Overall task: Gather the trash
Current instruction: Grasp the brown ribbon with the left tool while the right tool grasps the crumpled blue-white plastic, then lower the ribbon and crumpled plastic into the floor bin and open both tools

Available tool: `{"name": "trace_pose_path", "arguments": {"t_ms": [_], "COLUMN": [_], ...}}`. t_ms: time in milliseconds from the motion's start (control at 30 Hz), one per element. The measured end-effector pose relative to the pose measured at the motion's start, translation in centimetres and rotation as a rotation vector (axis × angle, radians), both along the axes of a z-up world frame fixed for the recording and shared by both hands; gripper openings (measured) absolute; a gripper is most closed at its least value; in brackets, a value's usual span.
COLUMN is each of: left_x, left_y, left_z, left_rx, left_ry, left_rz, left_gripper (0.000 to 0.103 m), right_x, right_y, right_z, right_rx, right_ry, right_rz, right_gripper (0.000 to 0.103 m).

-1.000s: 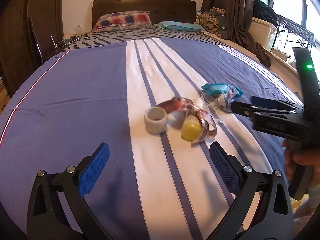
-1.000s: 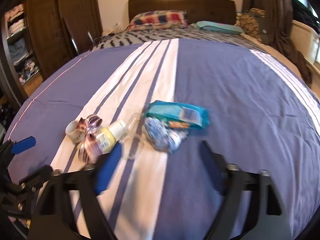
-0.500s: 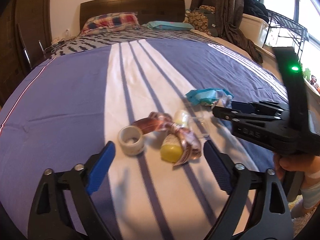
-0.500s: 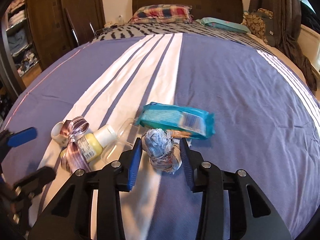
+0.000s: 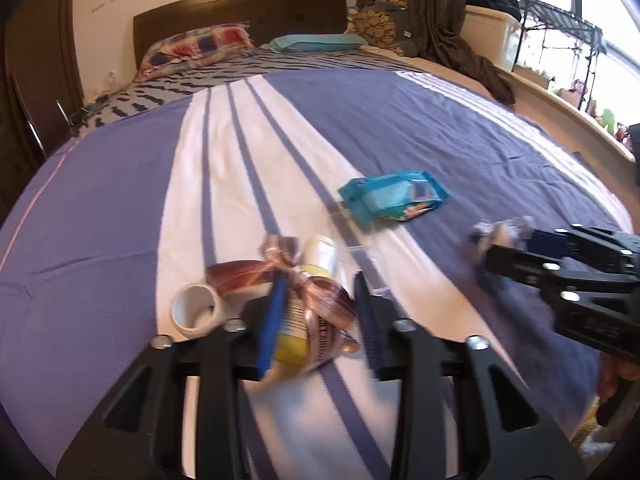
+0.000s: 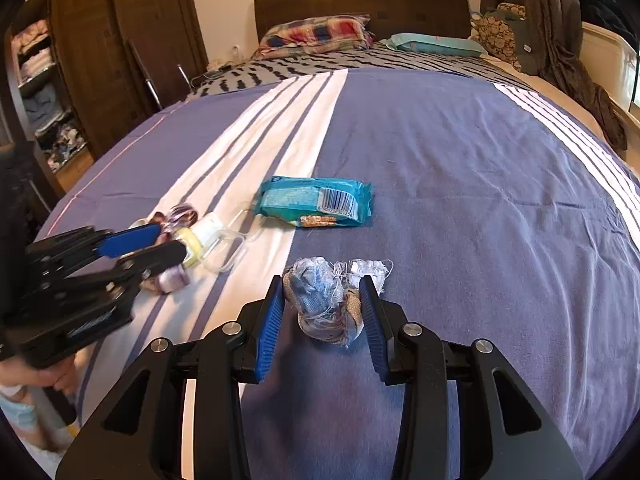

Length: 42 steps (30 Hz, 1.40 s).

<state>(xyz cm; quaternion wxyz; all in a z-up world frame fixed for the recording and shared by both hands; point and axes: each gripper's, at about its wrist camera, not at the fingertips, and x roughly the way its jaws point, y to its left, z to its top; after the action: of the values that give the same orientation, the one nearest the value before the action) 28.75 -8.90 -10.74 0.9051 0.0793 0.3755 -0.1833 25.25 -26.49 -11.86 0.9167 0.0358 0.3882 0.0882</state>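
Right tool (image 6: 322,312) clamped on crumpled blue-grey fabric wad (image 6: 320,304), wad between its pads, resting on bed's purple-and-white striped cover (image 6: 480,200). Teal plastic wipes packet (image 6: 316,202) lay ahead of right tool, apart from wad. Left tool (image 5: 318,316) closed around yellow plastic bottle with white cap (image 5: 308,300), brown satin ribbon (image 5: 320,296) draped over bottle. White tape roll (image 5: 196,310) just left of left tool. Clear plastic case (image 6: 228,248) beside bottle.

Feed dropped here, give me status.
Right gripper shut on rag wad. Left gripper shut on yellow bottle. Teal wipes pack on bed, unobstructed.
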Motion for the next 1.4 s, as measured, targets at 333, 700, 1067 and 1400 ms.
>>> {"name": "trace_pose_path", "arguments": {"t_ms": [333, 700, 1067, 1400], "left_x": [-1.3, -8.5, -18.8, -25.0], "left_y": [1.0, 2.3, 3.6, 4.5], "left_z": [1.4, 7.9, 9.6, 5.9], "left_rx": [-0.005, -0.049, -0.134, -0.16], "left_ry": [-0.03, -0.143, -0.167, -0.113], "left_rz": [0.014, 0.008, -0.043, -0.08], "left_gripper": [0.006, 0.006, 0.006, 0.006], "right_x": [-1.3, -6.3, -15.2, -21.6], "right_y": [0.1, 1.5, 3.5, 4.6], "right_z": [1.1, 5.8, 9.4, 6.9], "right_rx": [0.009, -0.004, -0.028, -0.003], "right_ry": [-0.033, -0.123, -0.228, -0.203], "right_rz": [0.01, 0.023, 0.026, 0.043], "right_gripper": [0.039, 0.039, 0.039, 0.039]}}
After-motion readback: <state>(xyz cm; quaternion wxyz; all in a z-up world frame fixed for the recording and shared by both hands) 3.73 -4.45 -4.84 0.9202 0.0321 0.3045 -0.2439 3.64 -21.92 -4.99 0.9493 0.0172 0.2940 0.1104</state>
